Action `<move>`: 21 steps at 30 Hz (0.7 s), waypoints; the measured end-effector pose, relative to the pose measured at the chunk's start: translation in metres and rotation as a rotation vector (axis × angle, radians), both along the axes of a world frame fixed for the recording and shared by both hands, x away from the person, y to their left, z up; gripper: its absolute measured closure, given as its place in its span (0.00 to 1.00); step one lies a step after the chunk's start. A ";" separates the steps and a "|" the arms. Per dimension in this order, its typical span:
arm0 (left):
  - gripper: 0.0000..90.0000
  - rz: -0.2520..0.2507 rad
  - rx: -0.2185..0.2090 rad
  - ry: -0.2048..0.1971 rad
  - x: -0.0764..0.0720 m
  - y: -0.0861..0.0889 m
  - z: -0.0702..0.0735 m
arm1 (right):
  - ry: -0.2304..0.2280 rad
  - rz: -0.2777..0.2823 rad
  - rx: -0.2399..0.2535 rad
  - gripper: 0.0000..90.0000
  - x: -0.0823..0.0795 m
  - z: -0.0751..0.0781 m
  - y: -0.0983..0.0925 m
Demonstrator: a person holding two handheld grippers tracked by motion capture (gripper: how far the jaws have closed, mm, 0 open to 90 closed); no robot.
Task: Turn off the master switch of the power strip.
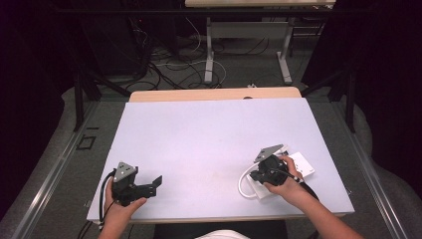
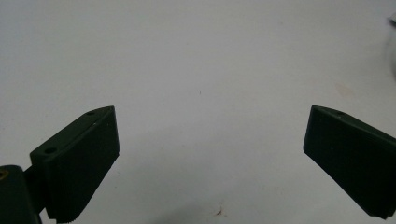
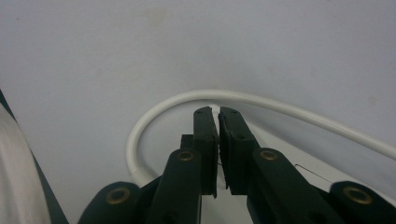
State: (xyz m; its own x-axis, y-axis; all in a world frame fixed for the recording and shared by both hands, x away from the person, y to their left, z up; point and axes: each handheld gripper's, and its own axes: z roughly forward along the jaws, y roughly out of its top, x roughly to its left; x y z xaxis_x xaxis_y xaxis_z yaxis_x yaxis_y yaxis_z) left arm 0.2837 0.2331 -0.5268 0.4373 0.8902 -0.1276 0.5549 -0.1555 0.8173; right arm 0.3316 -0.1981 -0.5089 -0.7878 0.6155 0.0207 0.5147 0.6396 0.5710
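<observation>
High view is showing the right gripper (image 1: 264, 172) sitting clenched, empty, directly over the white cable (image 3: 154, 114) looping leftward; the left gripper (image 1: 149, 185) is resting released, well apart.

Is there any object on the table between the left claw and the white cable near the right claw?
Nothing visible stands between them. The left claw is open over the bare table. The white cable loops beside the right claw, which is shut, above a white flat device.
</observation>
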 end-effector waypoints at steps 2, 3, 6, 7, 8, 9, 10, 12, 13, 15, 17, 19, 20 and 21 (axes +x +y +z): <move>0.04 0.001 -0.002 0.000 0.000 0.000 0.000 | -0.004 0.003 0.004 0.94 0.000 0.000 0.001; 0.04 0.001 -0.003 0.004 0.000 0.000 0.000 | -0.010 0.014 0.003 0.94 0.000 0.000 0.000; 0.04 0.001 -0.003 0.004 0.000 0.000 0.000 | -0.008 0.011 0.010 0.92 0.000 0.000 0.001; 0.04 0.002 -0.004 0.005 0.000 0.000 0.000 | -0.003 0.006 0.010 0.91 0.000 0.001 0.001; 0.04 0.002 -0.004 0.004 0.000 0.000 0.000 | 0.007 0.002 0.005 0.90 -0.001 0.002 0.001; 0.04 0.002 -0.004 0.005 0.000 0.000 0.000 | -0.003 0.002 0.013 0.89 -0.001 0.002 0.002; 0.04 0.002 -0.005 0.004 0.000 0.000 0.000 | -0.012 0.013 0.013 0.87 0.000 0.002 0.002; 0.04 0.003 -0.004 0.004 0.000 0.000 0.000 | -0.012 0.008 0.017 0.85 0.000 0.004 0.002; 0.04 0.003 -0.004 0.004 0.000 0.000 0.000 | -0.009 0.003 0.016 0.83 0.000 0.004 0.002; 0.04 0.003 -0.004 0.005 0.000 0.000 0.000 | 0.000 0.002 0.020 0.81 0.000 0.006 0.002; 0.04 0.003 -0.004 0.005 0.000 0.000 0.000 | -0.017 0.017 0.025 0.77 0.001 0.006 0.002; 0.04 0.003 -0.003 0.005 0.000 0.000 0.000 | -0.011 0.007 0.034 0.74 0.000 0.008 0.002; 0.04 0.003 -0.004 0.004 0.000 0.000 0.000 | -0.007 0.005 0.038 0.73 0.000 0.008 0.002; 0.04 0.003 -0.004 0.004 0.000 0.000 0.000 | -0.014 0.003 0.043 0.71 0.000 0.008 0.002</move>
